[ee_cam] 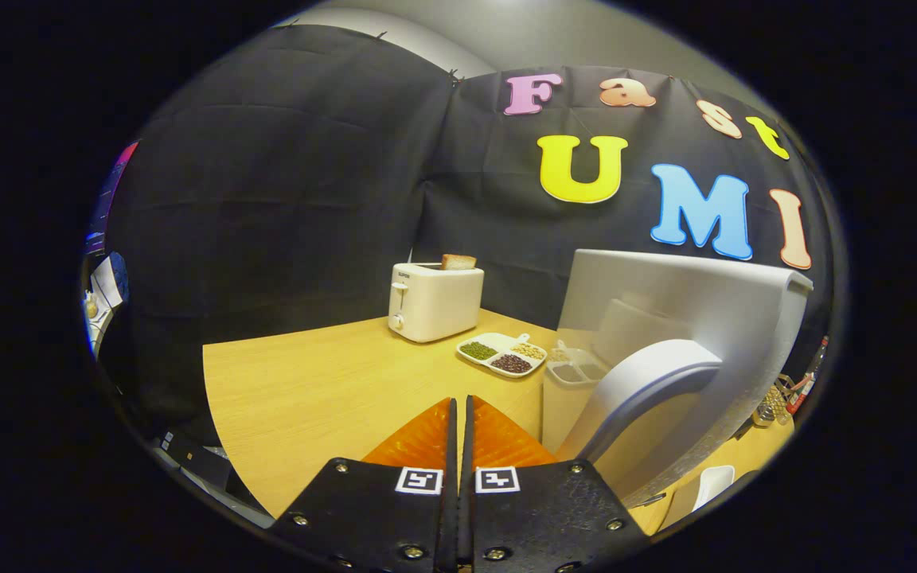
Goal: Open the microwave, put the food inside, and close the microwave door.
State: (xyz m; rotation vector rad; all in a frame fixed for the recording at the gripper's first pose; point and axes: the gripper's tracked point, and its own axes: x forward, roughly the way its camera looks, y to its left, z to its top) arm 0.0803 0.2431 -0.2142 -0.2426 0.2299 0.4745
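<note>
Gripper view: your tongs point(459, 410) sit at the bottom centre of the frame with the two fingers point(425, 438) pressed together, only a thin slit between them and nothing held. They hang over the tabletop point(307, 390), which spreads across the lower middle of the frame. Just right of the fingers, filling the lower right, stands the microwave point(689, 318); its glossy front mirrors the tabletop, and its curved pale handle point(641, 390) arcs close beside the right finger without touching it. Whether the door is ajar or flush you cannot tell from this angle. Beyond the fingers, near the centre of the frame, lies a divided white tray point(504, 355) with green, dark and pale food in its compartments; it rests on the tabletop just left of the microwave's front, well apart from your tongs. Behind the tray, towards the far corner of the tabletop, a white toaster point(434, 301) stands upright with a slice of toast point(458, 261) sticking out of its top slot.
</note>
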